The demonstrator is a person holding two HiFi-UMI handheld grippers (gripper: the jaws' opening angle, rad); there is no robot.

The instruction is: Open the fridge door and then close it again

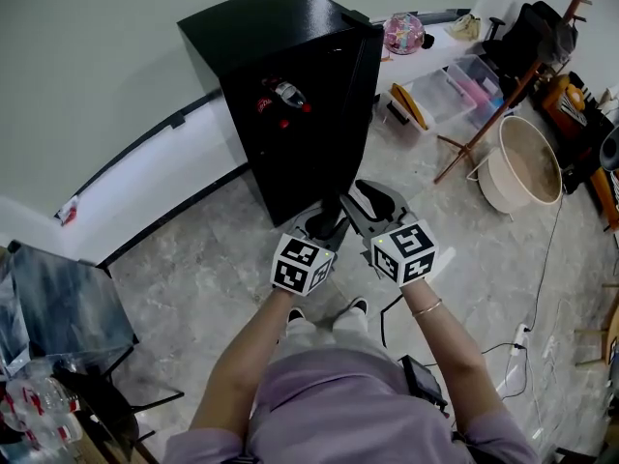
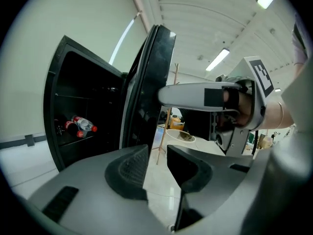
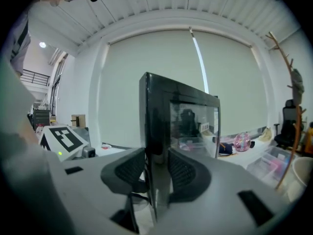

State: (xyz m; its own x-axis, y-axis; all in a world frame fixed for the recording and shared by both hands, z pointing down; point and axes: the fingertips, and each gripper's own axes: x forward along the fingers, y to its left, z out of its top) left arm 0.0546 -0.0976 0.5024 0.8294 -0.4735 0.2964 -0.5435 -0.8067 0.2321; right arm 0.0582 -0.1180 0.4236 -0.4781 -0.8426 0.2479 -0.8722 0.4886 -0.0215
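Observation:
A black mini fridge (image 1: 276,37) stands against the wall, its door (image 1: 353,114) swung open towards me. Bottles with red caps (image 1: 280,100) lie on a shelf inside. My right gripper (image 1: 372,201) is shut on the door's free edge; in the right gripper view the glossy door edge (image 3: 159,126) sits between the pads of the right gripper (image 3: 157,173). Just left of it, by the door's lower edge, my left gripper (image 1: 324,222) is open. In the left gripper view the left gripper (image 2: 156,165) holds nothing, and the door (image 2: 151,82) and bottles (image 2: 80,125) lie ahead.
A beige basin (image 1: 527,167) and a wooden coat stand (image 1: 493,114) are to the right of the fridge. Clear plastic boxes (image 1: 445,95) sit behind them. A dark chair (image 1: 58,307) stands at the left. Cables and a power strip (image 1: 522,341) lie on the floor.

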